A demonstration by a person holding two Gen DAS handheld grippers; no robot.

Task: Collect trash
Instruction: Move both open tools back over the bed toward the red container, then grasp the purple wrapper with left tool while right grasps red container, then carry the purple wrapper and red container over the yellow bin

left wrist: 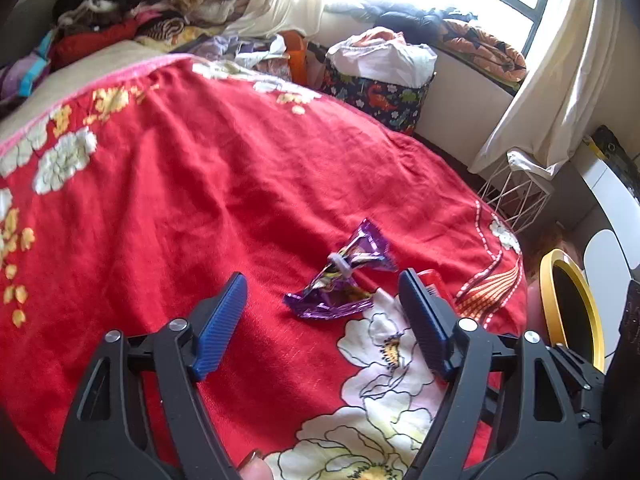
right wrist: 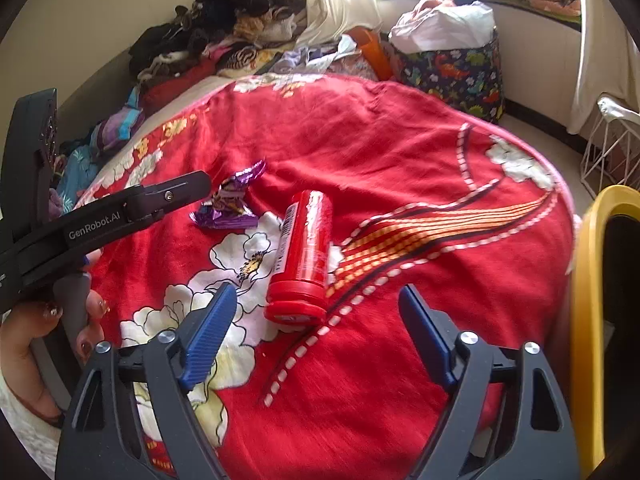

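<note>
Your left gripper [left wrist: 322, 304] is gaping wide just short of the crinkled purple foil wrapper [left wrist: 344, 276]. Your right gripper [right wrist: 316, 312], equally wide, is facing the red plastic canister [right wrist: 302, 256] lying just ahead. "GenRobot.AI" is showing on the left gripper's arm.

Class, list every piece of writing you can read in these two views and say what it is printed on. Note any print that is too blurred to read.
"GenRobot.AI": on the side of the left gripper.
Red bottle: barcode and small print, too blurred to read.
Purple wrapper: print unreadable.
</note>
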